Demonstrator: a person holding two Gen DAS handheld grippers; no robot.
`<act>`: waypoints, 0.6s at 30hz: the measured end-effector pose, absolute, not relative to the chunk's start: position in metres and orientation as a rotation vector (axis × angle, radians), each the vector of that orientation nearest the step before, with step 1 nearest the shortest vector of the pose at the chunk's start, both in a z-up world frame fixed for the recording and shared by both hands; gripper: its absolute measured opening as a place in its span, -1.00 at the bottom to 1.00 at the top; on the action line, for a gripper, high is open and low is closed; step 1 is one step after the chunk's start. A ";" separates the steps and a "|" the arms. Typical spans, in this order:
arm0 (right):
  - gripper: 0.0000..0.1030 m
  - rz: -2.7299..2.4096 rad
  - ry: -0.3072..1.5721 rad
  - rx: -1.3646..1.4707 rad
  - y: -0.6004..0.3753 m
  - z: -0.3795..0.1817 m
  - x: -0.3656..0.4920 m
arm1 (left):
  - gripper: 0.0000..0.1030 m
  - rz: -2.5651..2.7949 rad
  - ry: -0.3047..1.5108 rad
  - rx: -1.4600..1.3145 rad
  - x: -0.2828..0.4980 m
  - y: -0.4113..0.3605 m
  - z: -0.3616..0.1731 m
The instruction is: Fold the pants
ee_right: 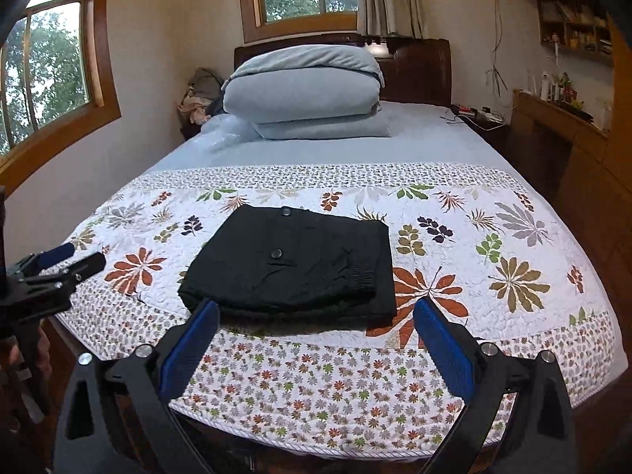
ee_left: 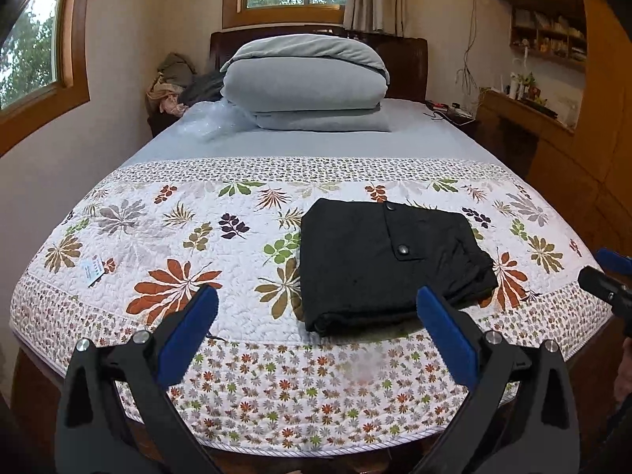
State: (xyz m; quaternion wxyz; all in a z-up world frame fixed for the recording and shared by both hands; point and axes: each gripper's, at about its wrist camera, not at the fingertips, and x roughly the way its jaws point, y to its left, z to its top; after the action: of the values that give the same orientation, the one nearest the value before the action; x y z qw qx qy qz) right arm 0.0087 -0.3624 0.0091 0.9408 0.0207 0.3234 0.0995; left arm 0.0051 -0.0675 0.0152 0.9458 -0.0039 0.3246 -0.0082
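left claw (ee_left: 316, 308) spread wide, holding nothing, hovering above the near edge of the floral quilt (ee_left: 166, 237) on the bed; black pants (ee_left: 379, 264) folded into a compact rectangle, lying flat on quilt near the foot edge, two snap buttons showing on top; right claw (ee_right: 316, 316) also spread wide, nothing in it, just short of pants; folded grey duvet (ee_left: 304, 83) stacked at headboard
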 end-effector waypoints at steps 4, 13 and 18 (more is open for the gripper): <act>0.94 0.209 0.650 0.043 -0.363 0.012 0.004 | 0.95 -0.007 0.643 -0.004 -0.001 -0.065 0.017; 0.94 0.212 0.646 0.053 -0.367 0.015 -0.001 | 0.95 0.012 0.635 0.002 -0.005 -0.062 0.016; 0.94 0.219 0.641 0.050 -0.366 0.015 -0.003 | 0.95 -0.006 0.639 0.015 -0.006 -0.066 0.015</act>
State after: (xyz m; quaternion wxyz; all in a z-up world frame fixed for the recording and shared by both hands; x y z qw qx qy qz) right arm -0.0034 -0.3657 0.0155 0.9430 0.0246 0.3141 0.1074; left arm -0.0058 -0.0664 0.0150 0.9494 0.0075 0.3140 -0.0028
